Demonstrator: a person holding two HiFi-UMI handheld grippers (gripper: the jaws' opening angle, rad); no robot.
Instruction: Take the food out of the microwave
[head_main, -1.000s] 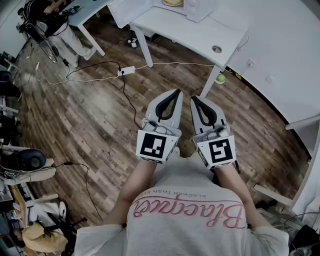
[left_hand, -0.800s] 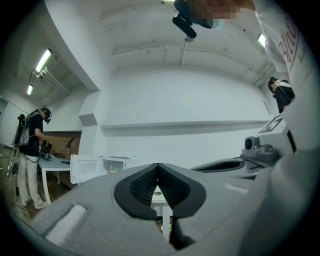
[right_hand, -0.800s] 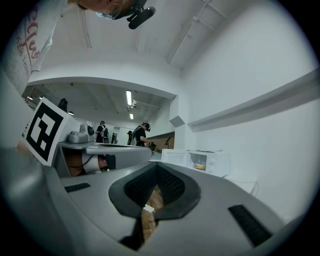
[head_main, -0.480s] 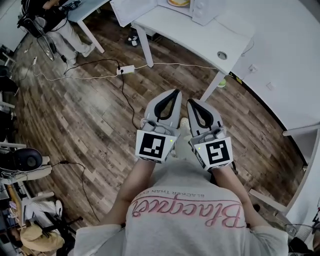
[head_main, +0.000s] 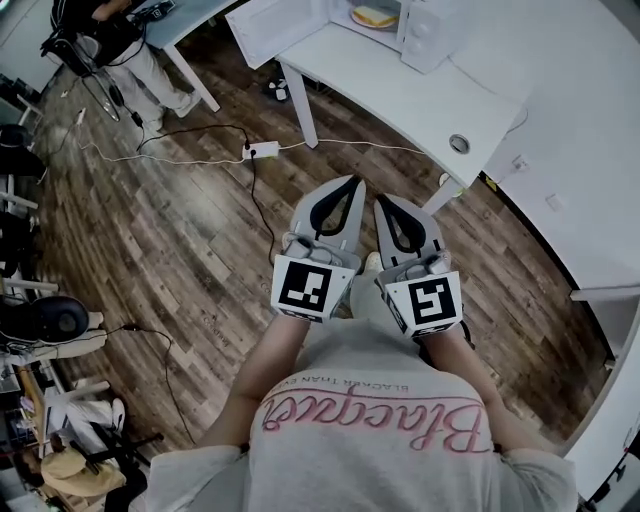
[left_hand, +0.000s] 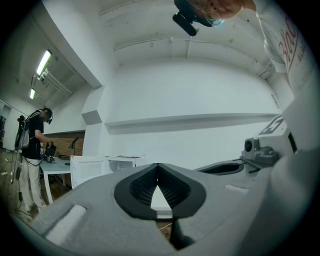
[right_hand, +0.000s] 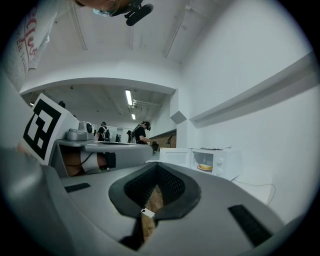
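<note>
Both grippers are held level, side by side in front of the person's chest, above the dark wood plank floor (head_main: 170, 250). The left gripper (head_main: 353, 183) has its jaws fully together, tips meeting, nothing between them. The right gripper (head_main: 381, 200) is the same: jaws closed tip to tip and empty. Through each closed loop only floor and table edge show. The two grippers are just beside each other, not touching anything.

The white boxy microwave (head_main: 432, 38) sits on the long white table (head_main: 400, 95) at the top of the head view, well apart from both grippers. Its white door (head_main: 268, 25) is swung open to the left. The yellowish flat piece of food on a plate (head_main: 375, 16) sits inside the cavity; in the right gripper view it shows in the open microwave, ahead and to the right of the jaws. In the left gripper view the open door is visible ahead-left.

A white power strip (head_main: 262, 150) with cables lies on the floor near the table leg. Another person in dark clothes (head_main: 112, 42) stands at a far desk, top left.
</note>
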